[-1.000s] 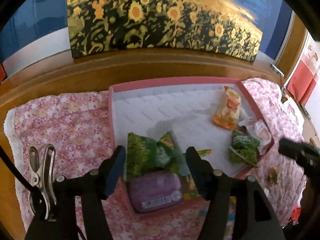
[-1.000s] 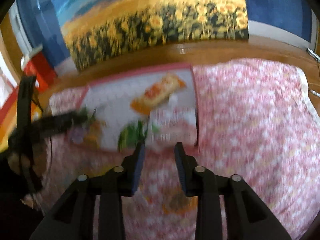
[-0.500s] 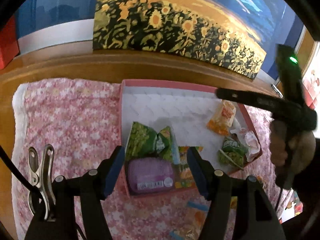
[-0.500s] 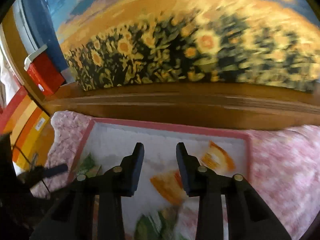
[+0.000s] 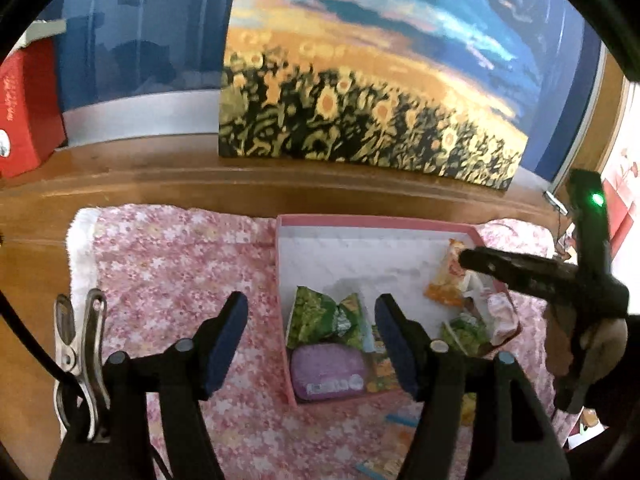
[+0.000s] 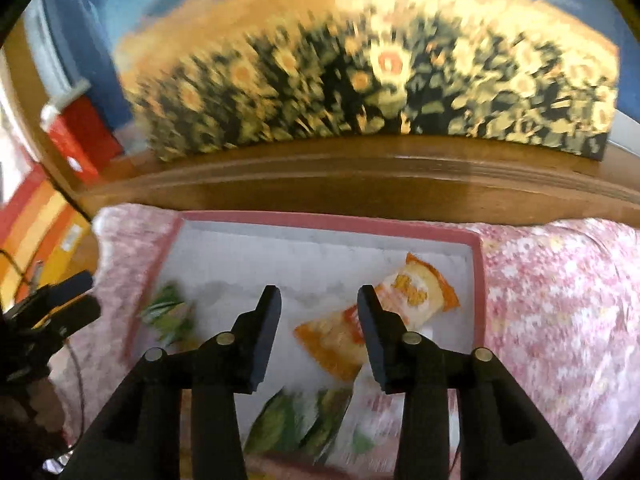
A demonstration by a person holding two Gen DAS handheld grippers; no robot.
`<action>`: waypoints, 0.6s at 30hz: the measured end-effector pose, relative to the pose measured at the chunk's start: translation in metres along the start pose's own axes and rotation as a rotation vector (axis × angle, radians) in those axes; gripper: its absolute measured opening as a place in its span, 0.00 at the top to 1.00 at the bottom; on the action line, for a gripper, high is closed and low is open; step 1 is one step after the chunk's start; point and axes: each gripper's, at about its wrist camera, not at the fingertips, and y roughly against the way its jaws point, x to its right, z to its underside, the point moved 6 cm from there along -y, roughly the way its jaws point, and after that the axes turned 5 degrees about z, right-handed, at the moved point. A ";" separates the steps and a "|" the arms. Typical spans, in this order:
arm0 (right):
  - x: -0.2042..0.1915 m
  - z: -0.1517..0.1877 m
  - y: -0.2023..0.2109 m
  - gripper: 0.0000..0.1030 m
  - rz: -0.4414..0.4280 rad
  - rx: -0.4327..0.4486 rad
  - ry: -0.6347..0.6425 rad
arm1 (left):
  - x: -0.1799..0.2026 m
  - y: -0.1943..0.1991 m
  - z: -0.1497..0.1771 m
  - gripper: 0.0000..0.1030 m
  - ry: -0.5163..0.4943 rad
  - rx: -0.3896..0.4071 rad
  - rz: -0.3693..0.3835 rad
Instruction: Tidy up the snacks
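**Both grippers empty above the half-filled snack box**

On the flowered pink cloth (image 5: 168, 264) that covers the counter (image 5: 160, 176) sits a shallow pink box (image 5: 360, 222) with a white floor, and most of the snacks lie inside it. A green packet (image 5: 320, 316) and a purple packet (image 5: 328, 372) are packed tight into the near left corner, likely to save floor for what comes later. An orange packet (image 6: 376, 320) lies slanted toward the right wall, with another green packet (image 6: 296, 420) and a pale pink-and-white wrapper (image 5: 500, 314) near the front right corner.

The left gripper (image 5: 310, 344) hovers above that near left corner; its fingers have just been spreading wider and nothing sits between them. The right gripper (image 6: 318, 332) hangs over the middle of the box, fingers parted with only bare box floor in the gap; the orange packet lies under and beyond the right finger, not pinched. Its view is blurred, so finer detail is lost.

A few small pieces (image 5: 400, 420) lie on the cloth just outside the front wall, so the job looks part done. The far half of the box is open floor, the plain place for more. The low walls need clearing on the way in. The sunflower painting (image 5: 360, 112) stands well behind the box on the counter, and the cloth to the left is free for swinging a hand.
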 end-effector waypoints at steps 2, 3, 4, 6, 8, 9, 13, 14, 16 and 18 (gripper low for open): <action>0.000 0.012 0.020 0.60 -0.006 0.027 -0.008 | 0.006 0.008 0.006 0.29 -0.007 0.004 0.002; 0.000 0.018 0.030 0.60 -0.006 0.036 -0.014 | 0.009 0.012 0.011 0.29 -0.010 -0.001 0.012; 0.001 0.027 0.043 0.60 -0.008 0.046 -0.021 | 0.012 0.013 0.013 0.29 -0.009 -0.005 0.019; 0.003 0.043 0.061 0.60 -0.010 0.057 -0.034 | 0.015 0.019 0.022 0.29 0.019 -0.014 0.041; 0.003 0.062 0.080 0.60 -0.001 0.066 -0.042 | 0.020 0.022 0.032 0.29 0.037 -0.034 0.070; 0.004 0.068 0.086 0.60 0.004 0.067 -0.044 | 0.021 0.024 0.035 0.29 0.035 -0.040 0.070; 0.007 0.101 0.100 0.61 0.001 0.041 -0.059 | 0.025 0.029 0.053 0.29 0.032 -0.081 0.082; 0.010 0.109 0.102 0.63 -0.006 0.031 -0.070 | 0.026 0.029 0.058 0.29 0.034 -0.096 0.088; 0.015 0.118 0.104 0.71 -0.026 0.013 -0.100 | 0.027 0.030 0.068 0.29 0.036 -0.121 0.091; 0.016 0.125 0.102 0.72 -0.028 -0.006 -0.110 | 0.028 0.031 0.080 0.29 0.044 -0.141 0.114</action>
